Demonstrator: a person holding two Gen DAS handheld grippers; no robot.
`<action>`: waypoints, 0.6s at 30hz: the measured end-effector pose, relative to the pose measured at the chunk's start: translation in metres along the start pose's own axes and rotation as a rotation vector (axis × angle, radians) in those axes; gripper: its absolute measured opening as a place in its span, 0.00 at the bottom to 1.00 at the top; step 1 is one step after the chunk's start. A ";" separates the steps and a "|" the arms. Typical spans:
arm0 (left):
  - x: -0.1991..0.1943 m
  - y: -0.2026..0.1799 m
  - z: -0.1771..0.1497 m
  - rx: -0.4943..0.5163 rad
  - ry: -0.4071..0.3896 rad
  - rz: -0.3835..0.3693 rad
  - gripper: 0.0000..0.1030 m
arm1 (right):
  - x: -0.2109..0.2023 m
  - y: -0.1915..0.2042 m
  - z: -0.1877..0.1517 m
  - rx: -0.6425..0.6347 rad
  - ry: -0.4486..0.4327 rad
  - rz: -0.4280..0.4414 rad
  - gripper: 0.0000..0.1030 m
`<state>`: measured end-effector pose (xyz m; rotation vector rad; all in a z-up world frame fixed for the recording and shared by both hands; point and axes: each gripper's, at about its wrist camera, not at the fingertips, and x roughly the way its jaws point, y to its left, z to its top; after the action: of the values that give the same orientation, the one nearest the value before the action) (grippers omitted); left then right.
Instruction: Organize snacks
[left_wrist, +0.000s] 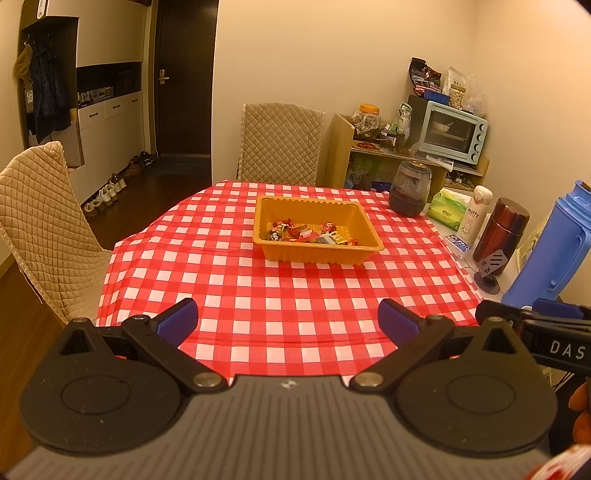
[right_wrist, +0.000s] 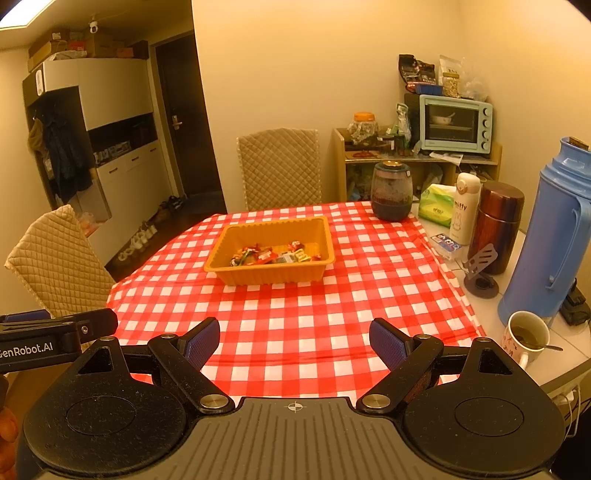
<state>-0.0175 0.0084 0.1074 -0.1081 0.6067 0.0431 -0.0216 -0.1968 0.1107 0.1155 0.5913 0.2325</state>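
Note:
An orange plastic tray (left_wrist: 314, 254) (right_wrist: 273, 276) sits mid-table on the red-and-white checked cloth (left_wrist: 280, 295) (right_wrist: 295, 306). Several wrapped snacks (left_wrist: 308, 233) (right_wrist: 271, 254) lie piled in its near half. My left gripper (left_wrist: 288, 323) hovers over the near part of the cloth, well short of the tray, open with nothing between its blue pads. My right gripper (right_wrist: 294, 341) is likewise open and empty above the near cloth. Each gripper's side shows at the edge of the other's view.
Along the table's right edge stand a blue thermos jug (right_wrist: 546, 229), a dark red flask (right_wrist: 498, 225), a white miffy bottle (right_wrist: 463, 206), a tissue pack (right_wrist: 437, 205), a dark glass jar (right_wrist: 390, 192) and a mug with a spoon (right_wrist: 524, 336). Two quilted chairs (left_wrist: 44, 229) (left_wrist: 280, 144) flank the table.

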 end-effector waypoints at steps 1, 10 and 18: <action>0.000 0.000 0.000 0.001 -0.001 0.001 1.00 | 0.000 0.000 0.000 -0.001 0.000 -0.001 0.85; 0.000 0.000 0.000 0.000 0.000 0.000 1.00 | 0.000 -0.001 0.000 0.002 0.001 -0.001 0.85; 0.000 -0.001 -0.001 0.000 0.003 -0.001 1.00 | 0.003 -0.002 -0.003 0.005 0.003 -0.001 0.85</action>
<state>-0.0177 0.0075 0.1064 -0.1082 0.6094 0.0416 -0.0208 -0.1976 0.1069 0.1194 0.5945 0.2301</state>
